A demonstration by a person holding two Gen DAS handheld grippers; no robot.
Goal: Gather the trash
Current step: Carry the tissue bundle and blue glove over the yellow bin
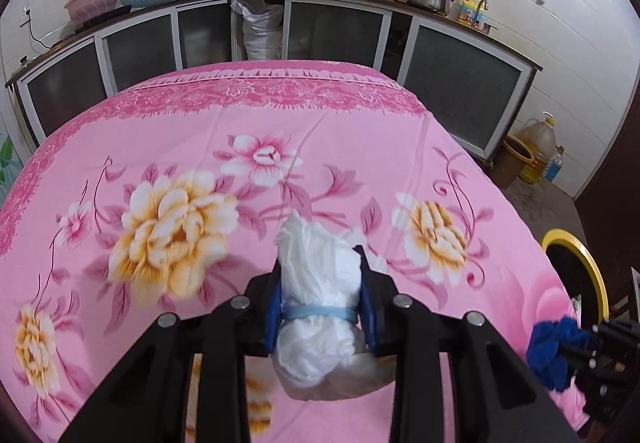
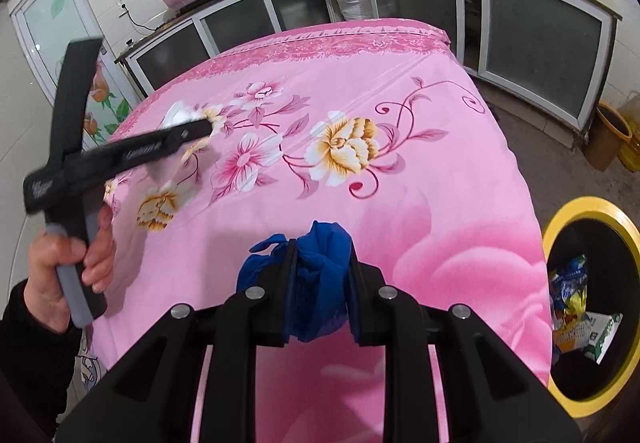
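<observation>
Left tool point(image 1: 320, 295) is clamped on a white wad point(image 1: 324, 307), crumpled tissue by the look of it, with a pale blue band round its middle, the blue pads squeezing it from both sides so it bulges above and below. Right tool point(image 2: 320, 283) has its jaws pinched on a blue wad point(image 2: 316, 275), soft and bunched, spilling out to the left of the fingers. Both pieces are up off the pink floral cloth point(image 1: 280, 131) covering the surface, carried clear so nothing drags on the fabric. From the right-hand view you can see a hand point(image 2: 68, 275) wrapped round the left tool's grey handle, angled down over the cloth. And there's the target: a bin point(image 2: 592, 211) with a yellow rim, standing on the floor just beside the surface's right edge, wrappers already lying inside. I'd say both loads are headed there, the right one nearer. No other scraps show on the cloth, so this looks close to the last of it.
</observation>
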